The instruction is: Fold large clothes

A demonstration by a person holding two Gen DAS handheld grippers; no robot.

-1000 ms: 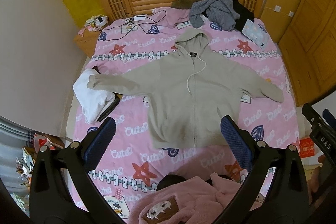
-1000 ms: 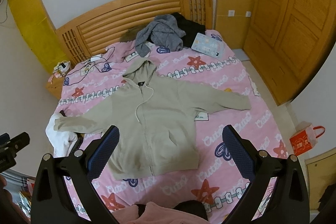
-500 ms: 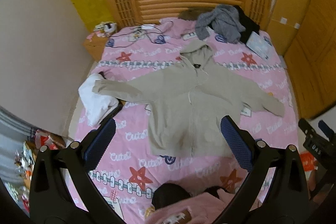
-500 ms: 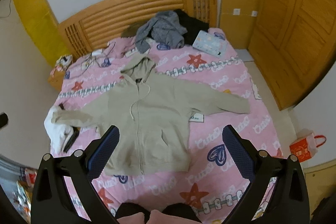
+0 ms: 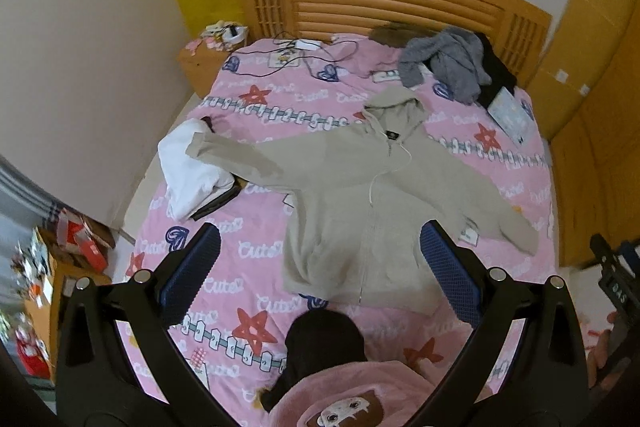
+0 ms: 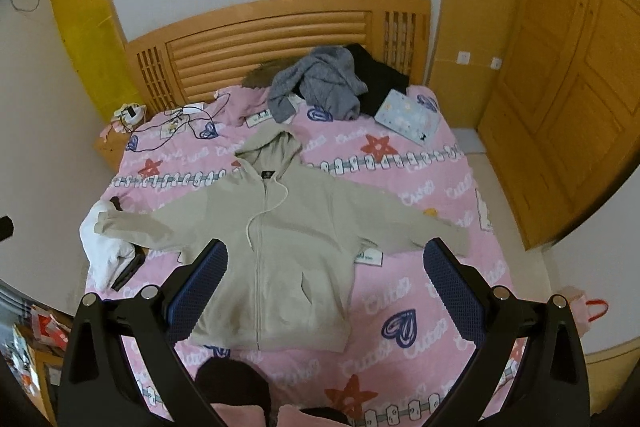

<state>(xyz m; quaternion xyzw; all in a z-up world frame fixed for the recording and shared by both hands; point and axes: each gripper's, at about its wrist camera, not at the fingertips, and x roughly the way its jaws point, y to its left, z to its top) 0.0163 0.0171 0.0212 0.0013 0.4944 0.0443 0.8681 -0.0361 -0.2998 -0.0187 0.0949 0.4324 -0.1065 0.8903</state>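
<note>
Bare sheet (image 6: 416, 291) is seen along the bed's right edge below the hoodie's (image 6: 280, 251) right sleeve, and along the left edge below the white cloth (image 5: 192, 171). The left cuff is draped over that cloth. The headboard (image 6: 272, 39) end is blocked by a grey garment (image 6: 320, 83), a black one (image 6: 380, 83), a laptop (image 6: 408, 117) and cables (image 5: 296, 53). The foot edge is occupied by a pink garment (image 5: 360, 395).
</note>
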